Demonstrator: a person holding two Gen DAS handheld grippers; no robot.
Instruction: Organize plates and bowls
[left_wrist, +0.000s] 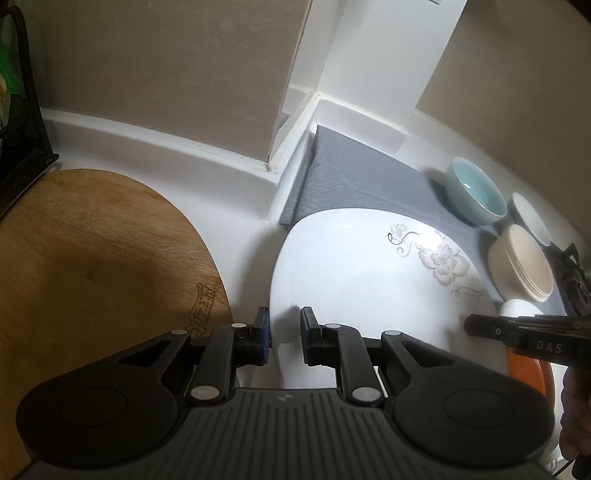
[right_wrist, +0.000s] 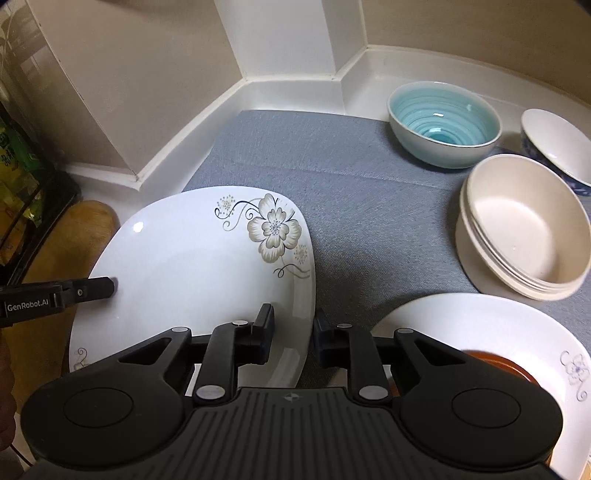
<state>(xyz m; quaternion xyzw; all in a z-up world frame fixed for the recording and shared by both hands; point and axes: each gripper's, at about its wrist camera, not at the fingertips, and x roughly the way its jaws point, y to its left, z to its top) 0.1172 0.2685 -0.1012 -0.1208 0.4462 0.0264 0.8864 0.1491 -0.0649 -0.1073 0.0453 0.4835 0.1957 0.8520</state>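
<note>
A white square plate with a grey flower print (right_wrist: 192, 266) hangs slightly tilted over the grey mat (right_wrist: 369, 206). My right gripper (right_wrist: 294, 328) is shut on its right rim. My left gripper (left_wrist: 286, 332) is shut on the opposite rim of the same plate (left_wrist: 369, 280). One finger of the left gripper (right_wrist: 105, 286) shows from the side in the right wrist view, resting on the plate's left edge. In the left wrist view, a finger of the right gripper (left_wrist: 480, 326) reaches the plate from the right.
On the mat stand a teal bowl (right_wrist: 443, 122), a stack of cream bowls (right_wrist: 524, 229) and a blue-patterned white bowl (right_wrist: 557, 144). A round white plate (right_wrist: 480, 317) holds an orange dish (right_wrist: 495, 363). A wooden cutting board (left_wrist: 92, 258) and a black rack (left_wrist: 18, 129) lie to the left.
</note>
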